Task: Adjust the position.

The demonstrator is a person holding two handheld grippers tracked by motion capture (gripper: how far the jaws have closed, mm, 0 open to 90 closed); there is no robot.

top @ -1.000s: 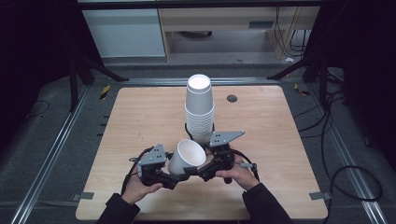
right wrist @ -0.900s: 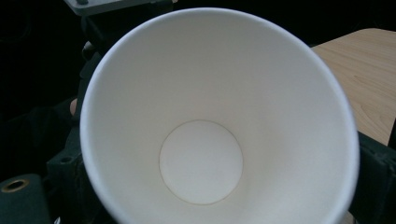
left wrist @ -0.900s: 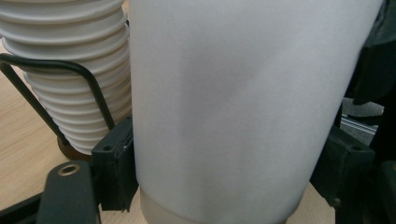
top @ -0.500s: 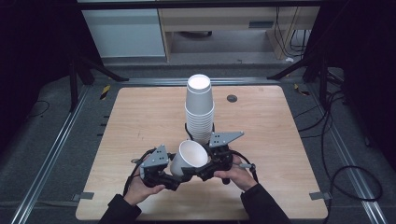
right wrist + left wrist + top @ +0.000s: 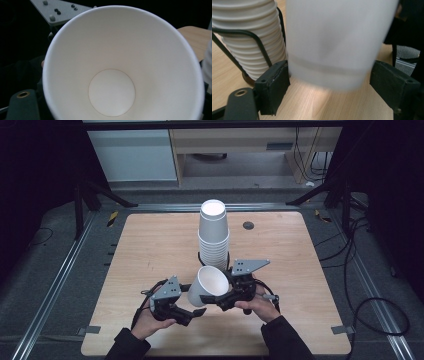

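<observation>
A single white paper cup (image 5: 210,285) hangs tilted over the table's front middle, its mouth turned up and to the right. My right gripper (image 5: 216,301) is shut on it near the rim, and the right gripper view looks straight into the cup (image 5: 112,92). My left gripper (image 5: 197,310) is open, with its two pads on either side of the cup's blurred base (image 5: 332,45). Just behind stands a tall stack of upturned white cups (image 5: 213,232) in a black wire holder (image 5: 259,42).
The wooden table (image 5: 150,250) has bare wood to the left and right of the stack. A small black round fitting (image 5: 248,225) sits at the back right. Metal rails and cables run along the floor on both sides.
My left gripper has slid right and its jaws now straddle the cup's base. The cup has tipped a little more upright in the right gripper.
</observation>
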